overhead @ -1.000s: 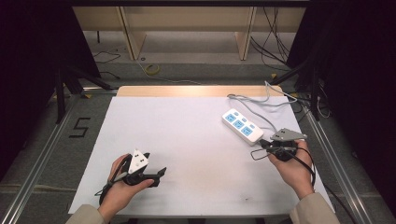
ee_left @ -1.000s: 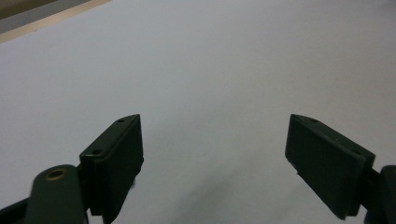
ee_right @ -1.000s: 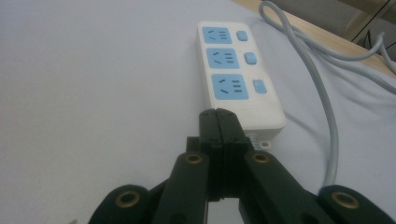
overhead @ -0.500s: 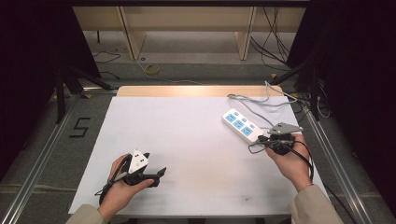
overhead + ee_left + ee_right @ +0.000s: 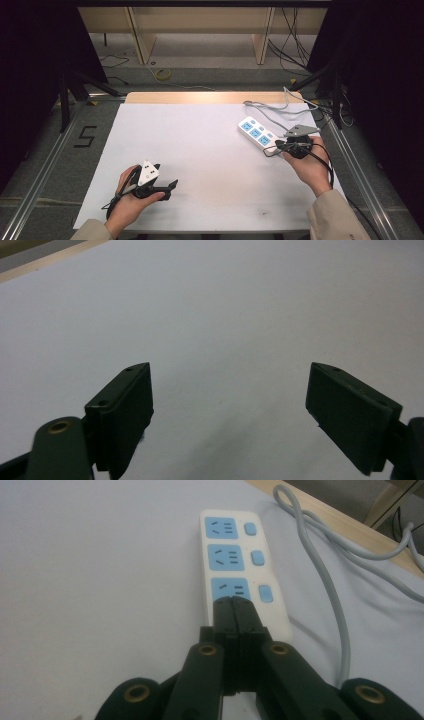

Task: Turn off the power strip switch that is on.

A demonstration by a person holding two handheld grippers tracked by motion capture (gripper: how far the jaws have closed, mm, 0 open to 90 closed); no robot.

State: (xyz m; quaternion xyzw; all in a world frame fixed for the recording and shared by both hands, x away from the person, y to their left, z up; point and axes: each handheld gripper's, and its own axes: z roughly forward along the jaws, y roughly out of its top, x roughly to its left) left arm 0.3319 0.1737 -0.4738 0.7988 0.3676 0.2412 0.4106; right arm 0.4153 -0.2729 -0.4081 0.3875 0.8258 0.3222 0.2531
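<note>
- High view: moved up against near end of white plastic power strip with blue sockets (image 5: 258, 133) — right tongs (image 5: 278, 145); strip at right of white bench (image 5: 200, 150).
- Left gripper view: left tongs (image 5: 230, 415) spread wide, holding nothing.
- Right gripper view: pressed together over nearest socket; likely light, rigid, slick; best pinched across narrow sides.

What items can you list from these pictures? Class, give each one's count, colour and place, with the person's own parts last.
Power strip: one, white with three blue sockets, right side of the table.
Cord: one, grey, running from the strip toward the far edge.
Table: one, white top, wooden far edge.
Left gripper: one, black, jaws open, near left of the table.
Right gripper: one, black, jaws shut, tips over the strip's nearest socket.
Hands: two, one holding each gripper.
</note>
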